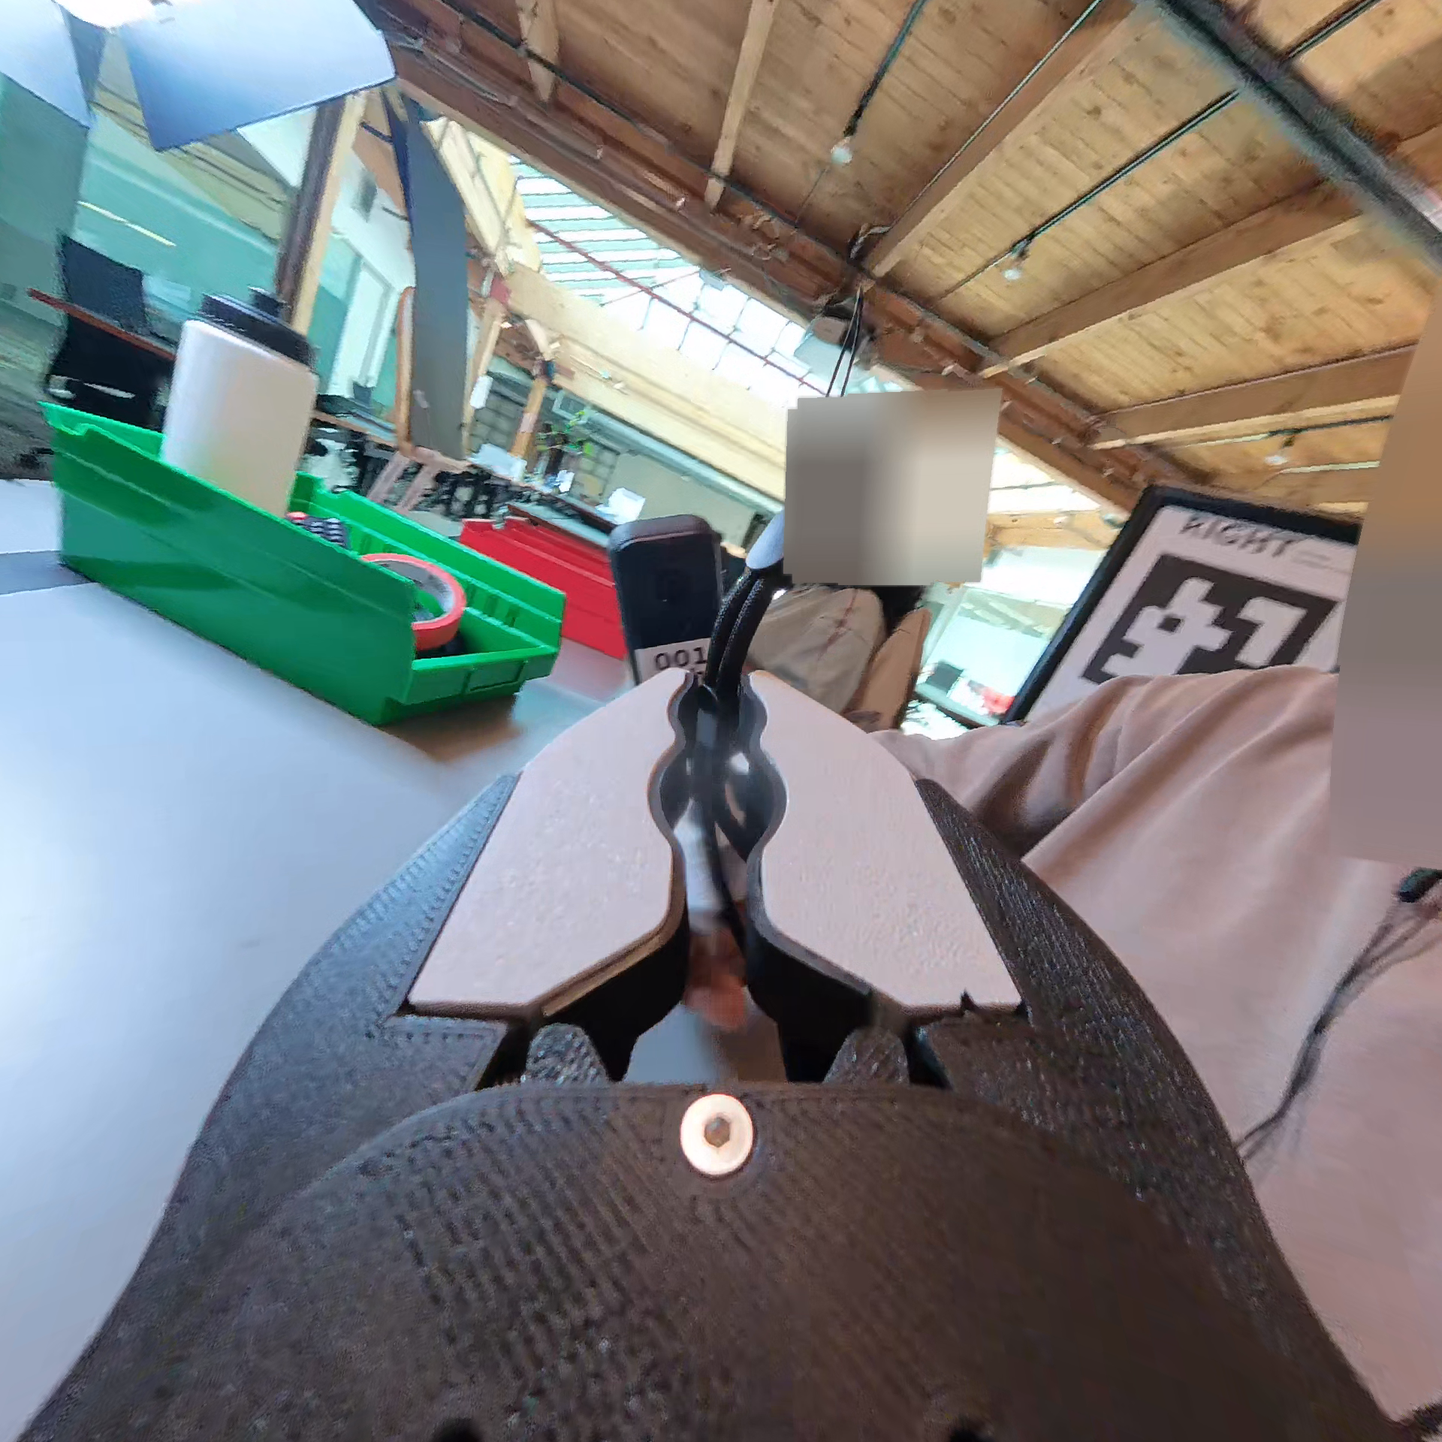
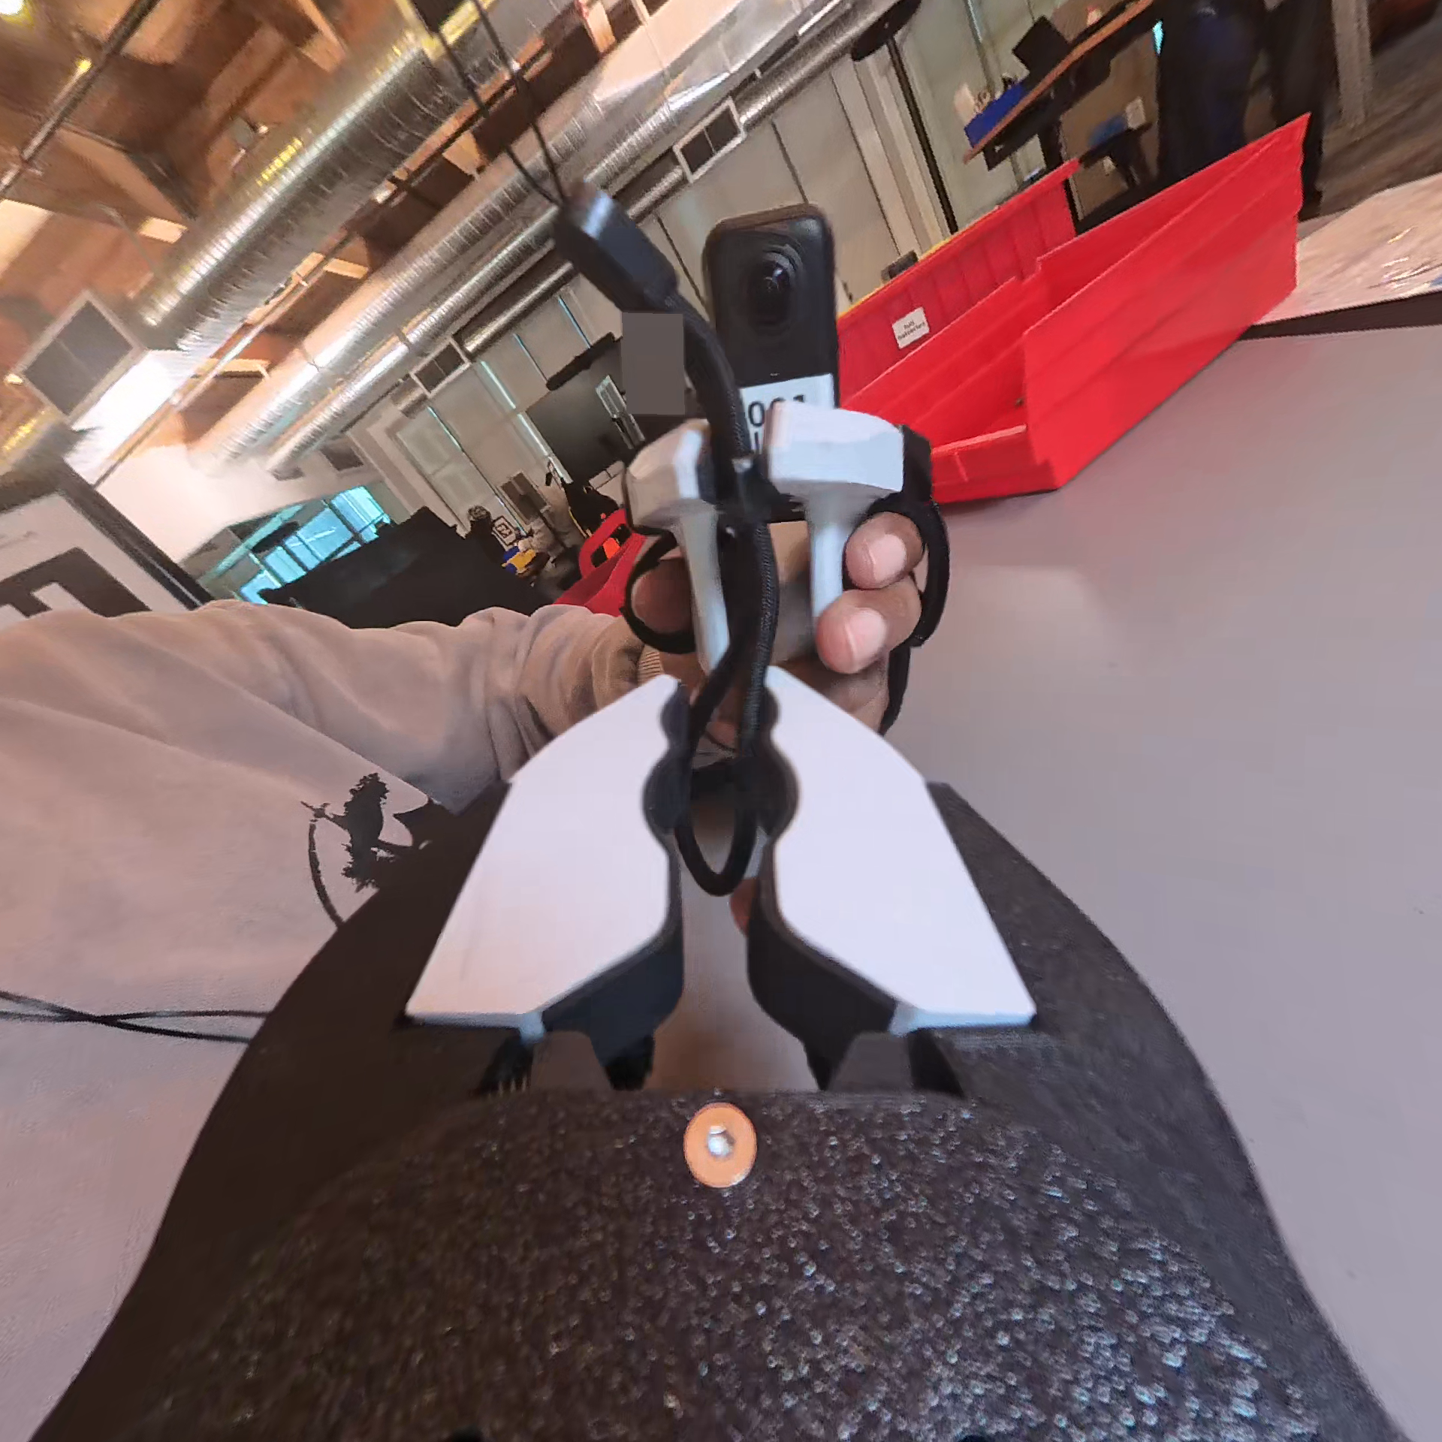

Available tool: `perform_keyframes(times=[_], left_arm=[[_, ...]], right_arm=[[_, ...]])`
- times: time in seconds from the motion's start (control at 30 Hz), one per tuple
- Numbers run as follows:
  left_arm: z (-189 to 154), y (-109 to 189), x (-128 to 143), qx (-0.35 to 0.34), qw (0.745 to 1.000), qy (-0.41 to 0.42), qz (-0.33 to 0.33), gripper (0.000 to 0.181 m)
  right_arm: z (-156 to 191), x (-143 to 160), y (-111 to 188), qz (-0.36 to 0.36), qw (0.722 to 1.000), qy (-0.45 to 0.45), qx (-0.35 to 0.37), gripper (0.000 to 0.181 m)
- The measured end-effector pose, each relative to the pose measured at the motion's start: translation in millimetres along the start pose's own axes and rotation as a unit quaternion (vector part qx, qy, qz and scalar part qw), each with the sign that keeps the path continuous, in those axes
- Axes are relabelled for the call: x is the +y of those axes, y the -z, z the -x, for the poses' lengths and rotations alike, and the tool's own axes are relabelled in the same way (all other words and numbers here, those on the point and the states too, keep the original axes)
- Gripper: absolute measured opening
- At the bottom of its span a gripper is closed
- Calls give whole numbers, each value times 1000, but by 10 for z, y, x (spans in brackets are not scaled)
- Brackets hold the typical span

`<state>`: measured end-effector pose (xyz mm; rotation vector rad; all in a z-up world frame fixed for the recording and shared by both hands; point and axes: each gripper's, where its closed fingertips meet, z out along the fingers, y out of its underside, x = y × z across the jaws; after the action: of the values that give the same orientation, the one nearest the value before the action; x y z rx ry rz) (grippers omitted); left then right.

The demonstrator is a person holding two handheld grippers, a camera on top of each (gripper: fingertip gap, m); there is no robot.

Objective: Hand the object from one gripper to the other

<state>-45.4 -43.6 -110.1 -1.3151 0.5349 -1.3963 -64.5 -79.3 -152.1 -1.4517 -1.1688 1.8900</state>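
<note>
Cable (image 2: 733, 702), black and braided, sits pinched between both grippers: left gripper (image 1: 714, 702) and right gripper (image 2: 722, 702) each clamp it above the tabletop (image 2: 1170, 702); a white label marks the black camera (image 2: 768, 304).

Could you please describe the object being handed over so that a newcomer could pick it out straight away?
Start at the red bin on the grey table, then move to the two grippers meeting in front of it. The black braided cable runs between the left gripper and the right gripper. Unlike anything nearby, it is thin, looped and ends in a dark plug.
</note>
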Motion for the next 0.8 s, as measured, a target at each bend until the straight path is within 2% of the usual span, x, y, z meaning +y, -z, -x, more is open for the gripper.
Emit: perform_keyframes(times=[0.03, 0.23, 0.3, 0.47, 0.53, 0.57, 0.63, 0.7, 0.8], left_arm=[[44, 11, 14, -17, 1000, -15, 6, 9], [178, 133, -31, -36, 999, -7, 29, 6], [265, 205, -20, -47, 997, -10, 59, 22], [509, 528, -389, -108, 993, -46, 27, 35], [544, 641, -543, -147, 984, -102, 22, 35], [521, 650, -562, -158, 977, -136, 36, 34], [459, 575, -421, -163, 963, -183, 108, 35], [433, 480, -122, -164, 944, -195, 210, 44], [414, 400, 313, -162, 899, -246, 324, 42]], right_arm=[[-40, -15, 21, -2, 1000, -2, 14, 4], [-270, -173, 281, 17, 991, 72, 114, 3], [-372, -215, 412, 41, 979, 124, 157, 3], [-543, -401, 678, 62, 940, 230, 243, 3], [-591, -400, 723, 81, 923, 263, 268, 3], [-605, -383, 725, 91, 916, 278, 274, 2], [-613, -300, 683, 115, 907, 300, 273, 2], [-612, -172, 610, 145, 898, 319, 266, 2], [-617, 23, 518, 192, 880, 346, 262, 2]])
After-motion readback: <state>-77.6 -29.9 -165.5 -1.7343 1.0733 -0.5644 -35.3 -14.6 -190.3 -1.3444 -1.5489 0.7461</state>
